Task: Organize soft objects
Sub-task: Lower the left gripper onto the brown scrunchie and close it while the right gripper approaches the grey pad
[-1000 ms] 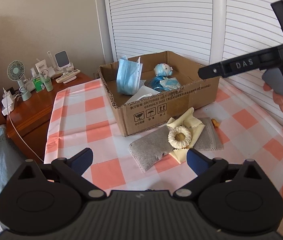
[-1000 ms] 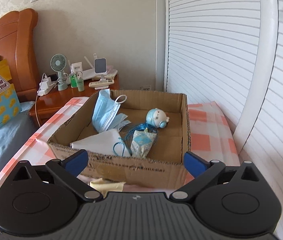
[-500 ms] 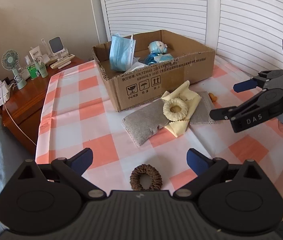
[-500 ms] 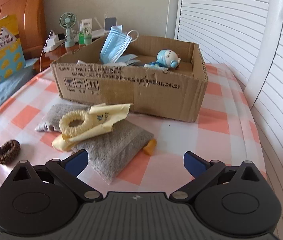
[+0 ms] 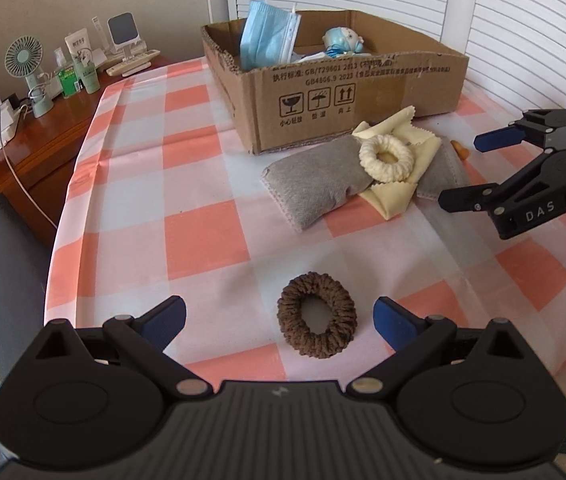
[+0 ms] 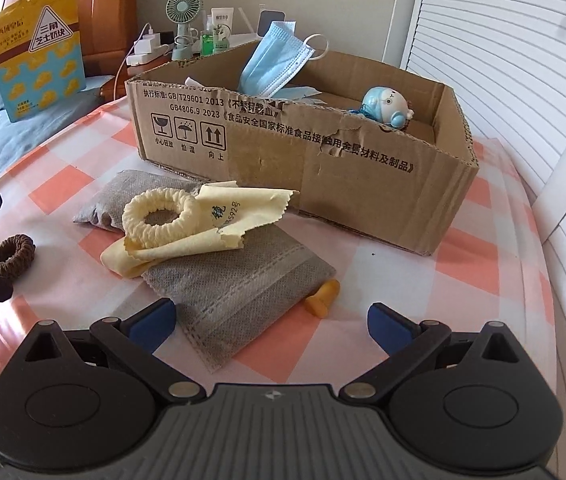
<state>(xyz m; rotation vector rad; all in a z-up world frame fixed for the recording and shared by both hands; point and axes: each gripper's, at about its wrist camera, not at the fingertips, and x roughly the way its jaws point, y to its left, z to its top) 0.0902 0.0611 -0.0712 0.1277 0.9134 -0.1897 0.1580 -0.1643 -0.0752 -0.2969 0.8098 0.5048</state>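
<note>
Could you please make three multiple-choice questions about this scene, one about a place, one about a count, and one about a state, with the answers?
1. Where does the cream scrunchie lie?
A. inside the cardboard box
B. on the yellow cloth over the grey pouch
C. on the wooden nightstand

2. How many scrunchies lie on the checked tablecloth outside the box?
A. one
B. two
C. four

3. How does the left gripper stand?
A. open, with the brown scrunchie between its fingers but not held
B. shut on the brown scrunchie
C. shut on the blue face mask

Answers:
1 B: it rests on the yellow cloth that lies on the grey pouch.
2 B: a cream one and the brown scrunchie.
3 A: the blue fingertips are wide apart, the scrunchie flat on the cloth.
</note>
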